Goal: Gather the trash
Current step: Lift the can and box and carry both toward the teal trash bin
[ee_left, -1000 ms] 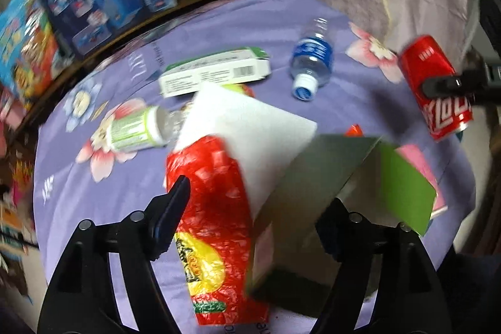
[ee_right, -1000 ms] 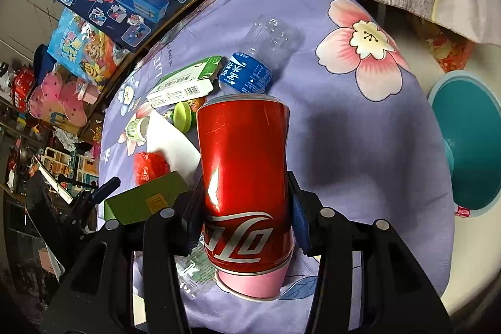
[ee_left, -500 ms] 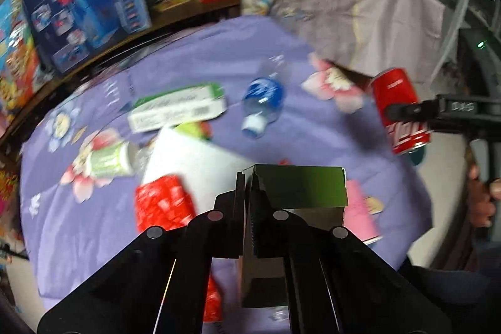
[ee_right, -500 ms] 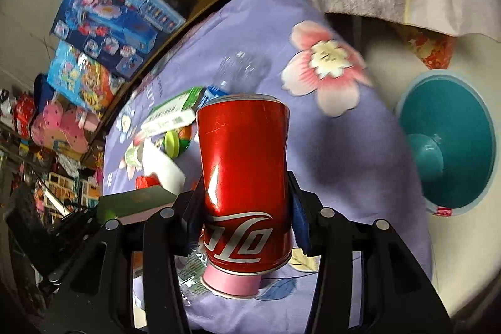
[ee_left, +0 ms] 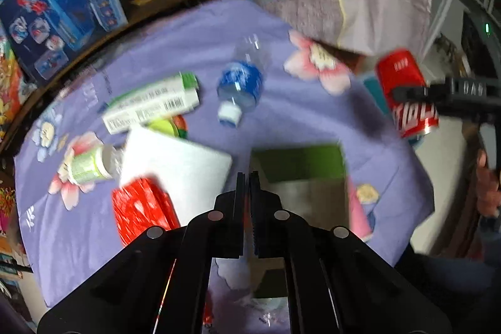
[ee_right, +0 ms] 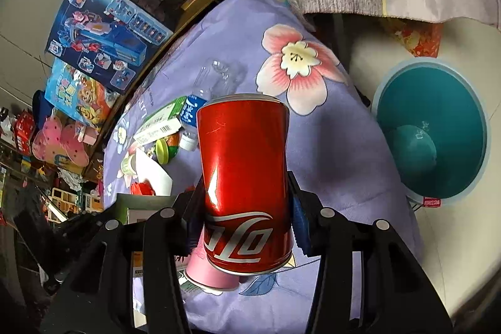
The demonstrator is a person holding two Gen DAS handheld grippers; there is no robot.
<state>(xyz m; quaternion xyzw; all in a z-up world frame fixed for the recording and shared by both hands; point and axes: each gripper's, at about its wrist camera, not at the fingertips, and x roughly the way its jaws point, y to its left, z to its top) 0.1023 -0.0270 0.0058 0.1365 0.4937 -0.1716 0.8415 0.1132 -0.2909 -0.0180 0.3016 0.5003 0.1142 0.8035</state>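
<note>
Right tool (ee_right: 244, 208) tight around red can (ee_right: 244, 165)

**Gloss, Card and Cloth**

The red can (ee_right: 244, 177) is smooth, glossy metal with a bright streak of glare down its side. The water bottle (ee_left: 241, 83) is clear, shiny plastic with a glossy blue label and a white plastic cap. The green box (ee_left: 300, 174) looks like matt card — dull grey inside. The white-and-green carton (ee_left: 153, 107) is printed card with a slight sheen. The red wrapper (ee_left: 141, 208) is crinkled and shiny, like foil or film. The purple floral tablecloth (ee_right: 328, 152) is soft, matt woven fabric. The teal bin (ee_right: 432, 133) is smooth plastic — semi-gloss.
</note>
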